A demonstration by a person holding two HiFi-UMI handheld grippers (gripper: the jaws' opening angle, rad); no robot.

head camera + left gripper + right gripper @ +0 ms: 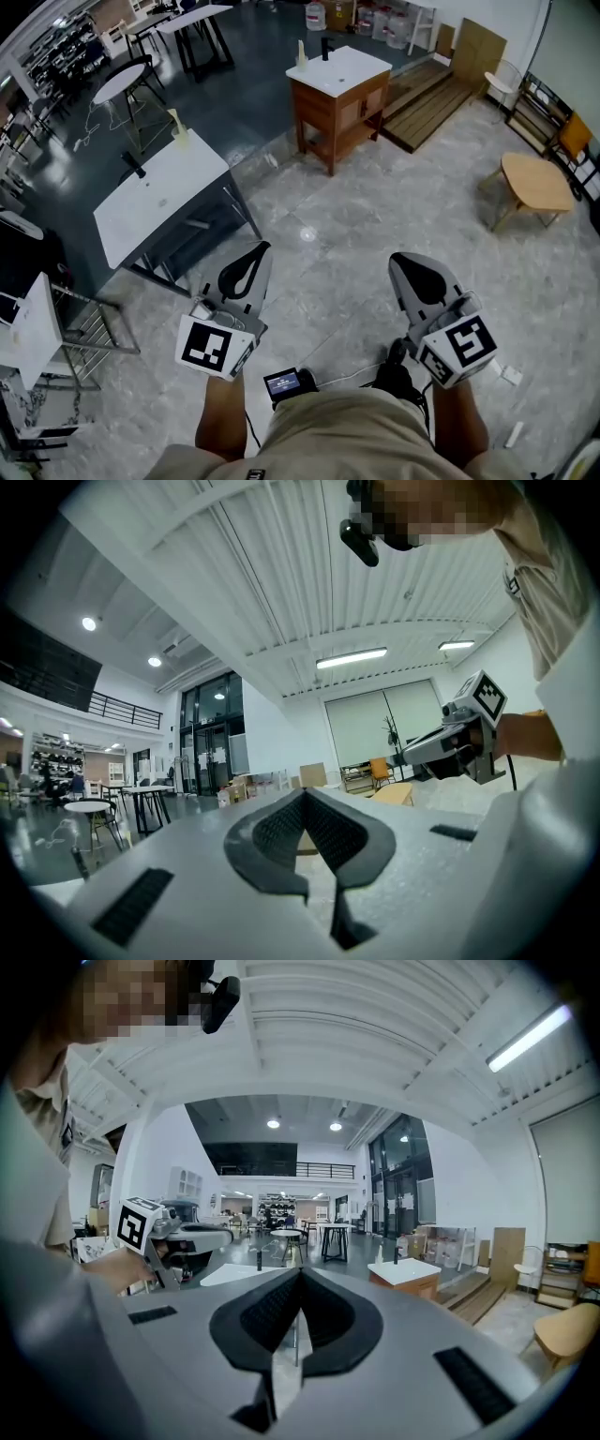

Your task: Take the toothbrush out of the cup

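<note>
Two sink units stand ahead of me. The wooden vanity (336, 89) carries a pale upright thing (302, 52), too small to tell as cup and toothbrush, beside a black tap (326, 47). The white-topped stand (164, 192) bears a similar pale thing (177, 126) and a tap (133, 165). My left gripper (263, 247) and right gripper (397, 259) are held low over the floor, well short of both units. Each is shut with nothing between its pads. In the right gripper view the vanity (405, 1277) lies ahead to the right, and the left gripper (178, 1232) shows at the left.
Grey marble floor spreads between me and the units. A low wooden table (536, 183) stands at the right, wooden pallets (431, 98) behind the vanity. Round tables and chairs (127, 84) fill the far left; a metal rack (80, 333) is close on my left.
</note>
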